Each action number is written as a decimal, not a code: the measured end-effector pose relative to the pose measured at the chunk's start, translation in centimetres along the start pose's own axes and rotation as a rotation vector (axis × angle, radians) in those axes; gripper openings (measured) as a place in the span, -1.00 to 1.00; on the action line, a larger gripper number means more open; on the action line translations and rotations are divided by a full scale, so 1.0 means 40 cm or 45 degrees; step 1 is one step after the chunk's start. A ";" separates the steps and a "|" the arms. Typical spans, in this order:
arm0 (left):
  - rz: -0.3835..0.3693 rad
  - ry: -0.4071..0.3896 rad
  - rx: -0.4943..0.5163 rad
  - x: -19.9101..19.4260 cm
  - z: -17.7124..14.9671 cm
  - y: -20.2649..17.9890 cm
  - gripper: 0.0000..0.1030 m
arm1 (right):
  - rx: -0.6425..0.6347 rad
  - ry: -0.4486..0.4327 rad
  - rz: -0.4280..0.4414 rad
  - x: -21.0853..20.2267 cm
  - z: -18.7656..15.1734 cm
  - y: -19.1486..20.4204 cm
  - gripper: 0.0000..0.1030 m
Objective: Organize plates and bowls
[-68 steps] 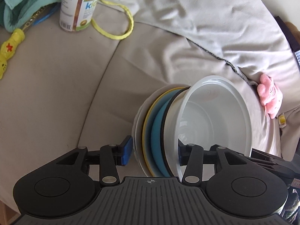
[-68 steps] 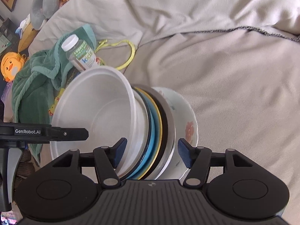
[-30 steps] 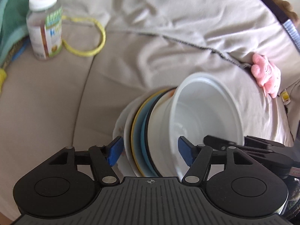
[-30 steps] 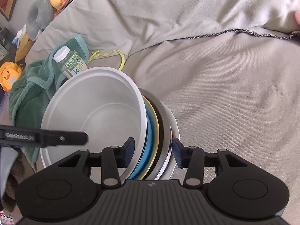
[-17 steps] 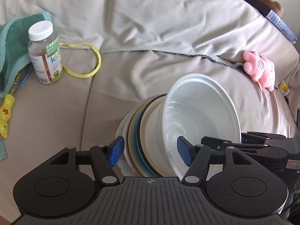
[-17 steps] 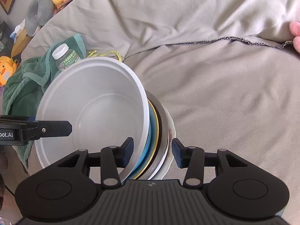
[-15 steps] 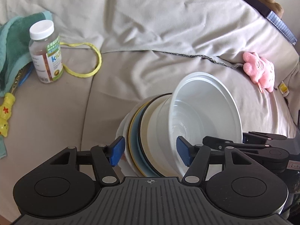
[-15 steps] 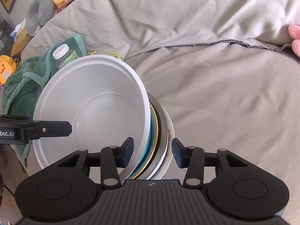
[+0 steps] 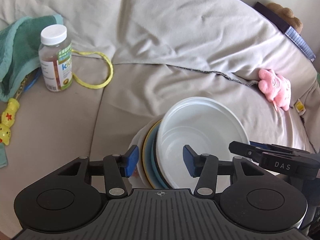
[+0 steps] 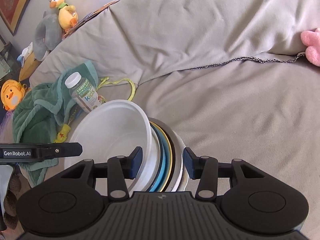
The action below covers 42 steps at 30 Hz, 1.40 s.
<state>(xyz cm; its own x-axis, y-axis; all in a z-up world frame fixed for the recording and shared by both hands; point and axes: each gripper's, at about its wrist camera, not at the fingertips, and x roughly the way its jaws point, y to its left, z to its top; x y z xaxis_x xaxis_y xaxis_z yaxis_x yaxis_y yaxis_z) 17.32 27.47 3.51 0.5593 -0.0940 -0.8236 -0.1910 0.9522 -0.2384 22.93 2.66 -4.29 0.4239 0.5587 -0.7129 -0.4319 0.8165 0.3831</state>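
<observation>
Both grippers share a black ribbed housing with two round discs, black linkage arms pinned by silver screws, and blue pads on the fingertips [image 9: 131, 161]. Side arms carry white lettering, "DAS" and "GenRobot.AI"

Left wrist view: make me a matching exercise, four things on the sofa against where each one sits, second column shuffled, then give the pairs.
Things:
1. white plastic bowl
2. clear vitamin bottle with a white cap
3. pink plush toy
4. yellow cord loop

Places:
A. tucked in the sofa crease at the far right
B. standing upright beside the green towel
C. on top of the stack of plates
D. lying flat on the seat cushion just right of the bottle

Pairs: 1-C, 2-B, 3-A, 4-D
</observation>
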 end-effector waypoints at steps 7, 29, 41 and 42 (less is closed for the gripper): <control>0.049 0.005 0.036 0.020 -0.013 0.007 -0.01 | 0.014 0.036 -0.020 0.021 -0.016 -0.015 -0.12; 0.018 -0.715 -0.096 -0.079 -0.328 -0.045 -0.05 | -0.087 -0.200 -0.046 -0.121 -0.158 0.051 -0.07; -0.099 -0.609 0.084 -0.142 -0.573 -0.148 -0.76 | -0.117 -0.199 -0.192 -0.257 -0.463 0.135 0.14; -0.083 -0.568 0.104 -0.131 -0.593 -0.159 -0.76 | -0.171 -0.227 -0.222 -0.265 -0.487 0.148 0.14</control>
<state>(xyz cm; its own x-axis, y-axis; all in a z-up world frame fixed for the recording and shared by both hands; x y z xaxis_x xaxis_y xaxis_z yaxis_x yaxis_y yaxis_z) -3.54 15.02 -2.86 0.8640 -0.0369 -0.5021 -0.0900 0.9699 -0.2261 0.37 -1.26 -5.90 0.6291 0.4377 -0.6424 -0.4366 0.8827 0.1738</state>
